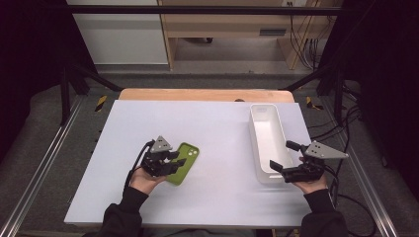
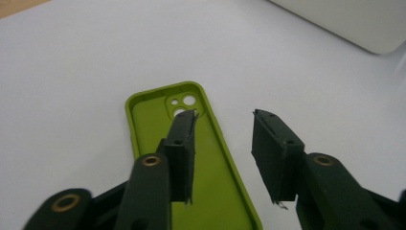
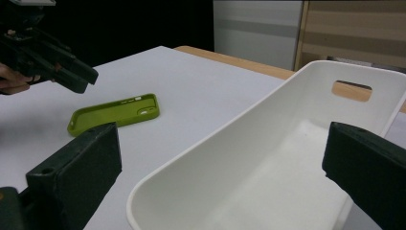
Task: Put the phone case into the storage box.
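We find the green phone case [image 1: 183, 163] lying flat on the white table [image 1: 197, 123], hollow side up, well to the left of the white bin [image 1: 267, 140] and not touching it. The left gripper [image 2: 224, 143] hangs just above the case with its jaws parted and nothing between the pads; one finger [image 2: 183, 143] stands over the case's inside, the other over the bare table beside it. No grip is in place. The right gripper [image 3: 225, 163] sits at the near end of the bin, its jaws spread wide to either side of the bin's near corner, not pinching it. The bin is empty. We judge the work to be moving the case into the bin, with everything left to do: grasp, lift, carry, set down.
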